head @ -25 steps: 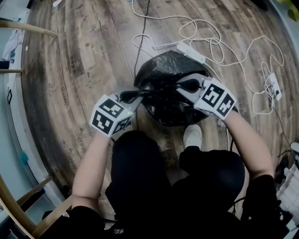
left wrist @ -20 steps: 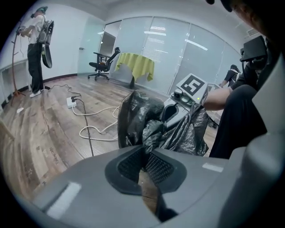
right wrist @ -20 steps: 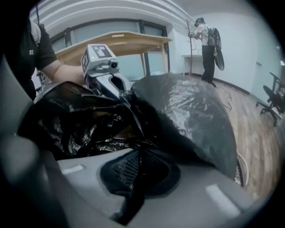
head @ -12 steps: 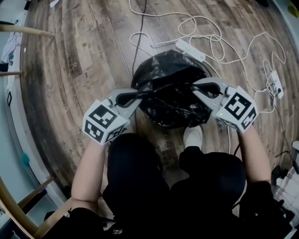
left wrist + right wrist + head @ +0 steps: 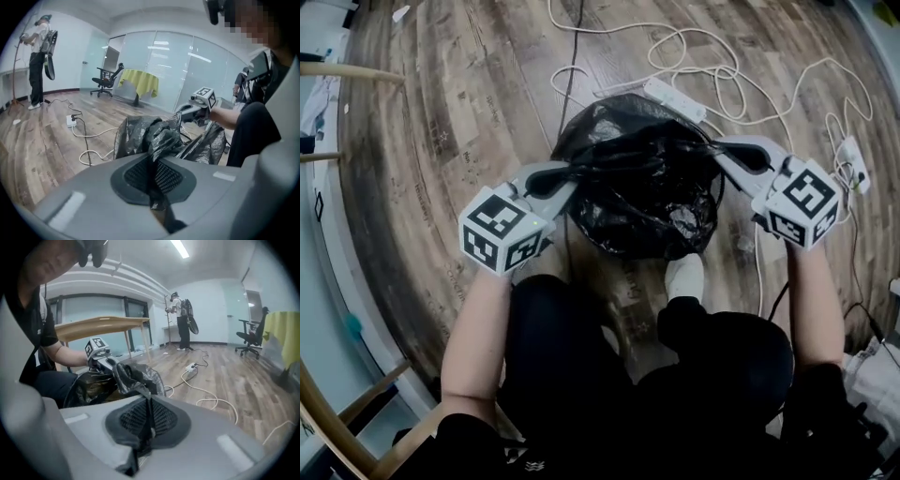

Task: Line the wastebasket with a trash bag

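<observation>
Trash bag [image 5: 637, 187] looks light, limp, slippery and easily torn, best held at its rim, where left claw [image 5: 570, 174] and right claw [image 5: 720, 150] each pinch bunched film.

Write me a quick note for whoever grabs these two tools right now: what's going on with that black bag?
The left hand-held gripper is shut on the trash bag, at the left side of its edge.
The right hand-held gripper is shut on the edge at the right side.
The bag's mouth is stretched between them, low over the wooden floor. The wastebasket cannot be made out under the plastic.
Done: both sides gripped, mouth spread.
Left: probably pull the rim down over the wastebasket's edge, then let go. Mind the power strip just behind.
</observation>
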A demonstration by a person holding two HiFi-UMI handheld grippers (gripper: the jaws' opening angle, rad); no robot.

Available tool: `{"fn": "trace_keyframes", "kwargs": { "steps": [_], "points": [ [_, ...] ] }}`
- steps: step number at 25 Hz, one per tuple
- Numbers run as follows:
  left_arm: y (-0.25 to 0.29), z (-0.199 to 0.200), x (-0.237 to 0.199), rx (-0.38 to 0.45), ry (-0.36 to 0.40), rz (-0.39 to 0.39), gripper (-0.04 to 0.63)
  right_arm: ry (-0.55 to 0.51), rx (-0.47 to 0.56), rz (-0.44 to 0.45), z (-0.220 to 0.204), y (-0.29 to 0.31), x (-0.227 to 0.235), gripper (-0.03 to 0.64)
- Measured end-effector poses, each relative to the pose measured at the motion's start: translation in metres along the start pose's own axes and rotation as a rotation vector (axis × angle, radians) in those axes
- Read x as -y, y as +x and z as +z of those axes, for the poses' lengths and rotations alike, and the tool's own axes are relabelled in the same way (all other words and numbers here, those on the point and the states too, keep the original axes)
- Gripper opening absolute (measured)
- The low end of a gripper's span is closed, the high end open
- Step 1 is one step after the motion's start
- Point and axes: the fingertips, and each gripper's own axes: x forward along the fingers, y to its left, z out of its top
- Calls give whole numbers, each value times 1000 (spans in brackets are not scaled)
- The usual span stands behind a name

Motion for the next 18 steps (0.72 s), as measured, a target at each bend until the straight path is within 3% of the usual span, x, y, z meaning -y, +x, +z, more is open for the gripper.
{"fn": "trace_keyframes", "kwargs": {
  "steps": [7, 9, 13, 18],
  "points": [
    [12, 10, -49, 86, -230, -12, 6, 198, 37, -99, -25, 25, 75, 2],
    [21, -2, -62, 68, -294, -8, 6, 250, 12, -93, -41, 37, 86, 2],
    [41, -28, -75, -16, -336, -15, 6, 305, -62, -45, -77, 59, 88, 2],
    [64, -45, -73, -33, -442, -99, 8, 394, -70, 11, -104, 69, 81, 2]
  ]
}}
